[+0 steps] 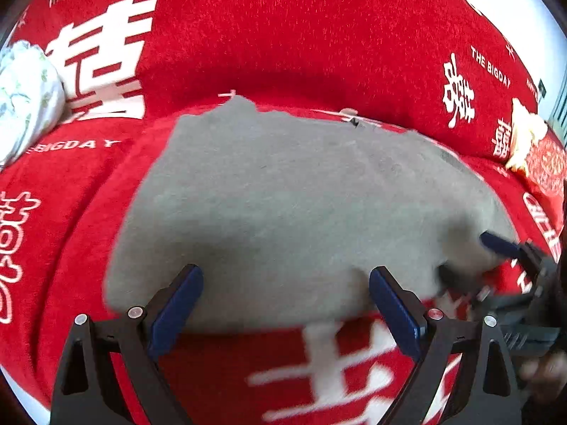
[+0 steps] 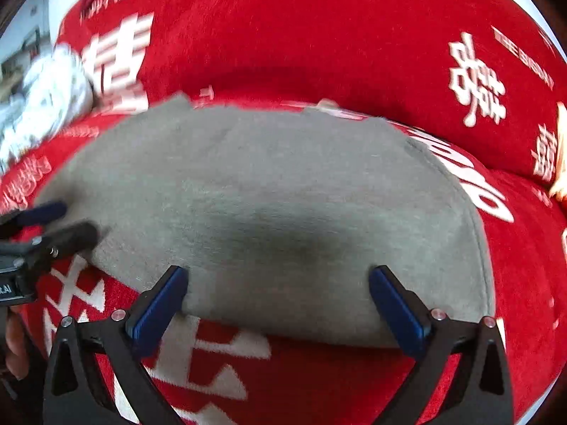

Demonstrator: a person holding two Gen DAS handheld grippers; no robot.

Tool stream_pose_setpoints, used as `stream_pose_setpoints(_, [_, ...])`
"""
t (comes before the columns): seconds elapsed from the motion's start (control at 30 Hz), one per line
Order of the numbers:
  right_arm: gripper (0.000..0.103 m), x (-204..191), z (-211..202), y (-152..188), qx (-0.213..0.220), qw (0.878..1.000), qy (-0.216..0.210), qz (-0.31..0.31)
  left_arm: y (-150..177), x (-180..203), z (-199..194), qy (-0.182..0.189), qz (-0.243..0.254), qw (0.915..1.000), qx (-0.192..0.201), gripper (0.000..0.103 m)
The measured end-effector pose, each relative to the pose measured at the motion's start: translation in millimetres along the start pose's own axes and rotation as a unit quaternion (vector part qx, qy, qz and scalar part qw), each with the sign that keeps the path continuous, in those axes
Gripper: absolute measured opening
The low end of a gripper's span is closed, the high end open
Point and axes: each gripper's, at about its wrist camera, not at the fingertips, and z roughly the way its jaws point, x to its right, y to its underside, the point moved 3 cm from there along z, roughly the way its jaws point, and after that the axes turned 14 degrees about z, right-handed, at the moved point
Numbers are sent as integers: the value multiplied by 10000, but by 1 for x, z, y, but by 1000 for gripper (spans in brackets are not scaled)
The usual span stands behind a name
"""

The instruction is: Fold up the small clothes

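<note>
A flat grey knit garment point(image 2: 269, 205) lies on a red white-lettered sofa cover point(image 2: 319, 53), bare cover all round. The left gripper point(image 1: 285, 295) and right gripper point(image 2: 278, 295) gape empty at its blurred near edge.

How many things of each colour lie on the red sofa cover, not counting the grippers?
Grey: 1, the flat grey cloth garment.
White: 1, the white bundle with green print.
Cream and red: 1, the patterned thing at the right edge; what it is I cannot tell.
Total: 3

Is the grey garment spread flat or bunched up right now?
Spread flat: the grey garment lies smooth on the red cover, with neither gripper holding it.
</note>
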Motion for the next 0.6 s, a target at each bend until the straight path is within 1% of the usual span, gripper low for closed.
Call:
stream_pose_setpoints(0.03, [103,9,-2,0,-10,10000,62,74,6,-5,-4,-27,-2,10000,0,96])
stream_pose_setpoints(0.13, [103,45,-9,-1,-23,9993,-45,383,24,-17,-18,21,-164,9998,72,96])
stream_pose_setpoints(0.17, [103,56,-11,0,21,9992,56,408,28,-21,-21,82,-260,9996,87,96])
stream_pose_setpoints(0.2, [102,61,-13,1,40,9991,89,404,35,-26,-25,183,-477,9987,47,96])
stream_pose_setpoints(0.23, [102,64,-16,4,62,9993,-35,369,41,-30,-26,237,-650,9976,6,96])
stream_pose_setpoints(0.27, [102,64,-17,7,112,9996,-87,232,48,-35,-30,363,-857,9956,96,96])
stream_pose_setpoints(0.3, [102,61,-17,9,138,9999,-32,95,52,-38,-35,465,-964,9940,216,96])
stream_pose_setpoints(0.33, [102,55,-17,14,225,9996,112,-120,56,-41,-38,587,-1090,9919,291,96])
stream_pose_setpoints(0.37, [102,53,-17,17,324,9991,188,-202,59,-43,-39,692,-1190,9899,324,100])
stream_pose_setpoints(0.4, [103,52,-20,21,535,9982,227,-163,61,-45,-40,918,-1286,9867,371,102])
stream_pose_setpoints(0.43, [103,52,-20,23,637,9978,198,-32,61,-47,-40,1051,-1380,9840,419,102])
stream_pose_setpoints(0.47, [103,52,-21,25,722,9972,202,-1,62,-50,-40,1206,-1549,9793,492,102])
stream_pose_setpoints(0.5, [103,52,-21,25,754,9969,219,-21,62,-57,-39,1319,-1789,9732,587,102])
stream_pose_setpoints(0.57, [103,52,-22,25,791,9967,193,-19,59,-67,-36,1551,-2082,9628,752,102])
stream_pose_setpoints(0.6, [103,53,-22,24,798,9967,170,-18,56,-74,-32,1697,-2306,9542,864,102])
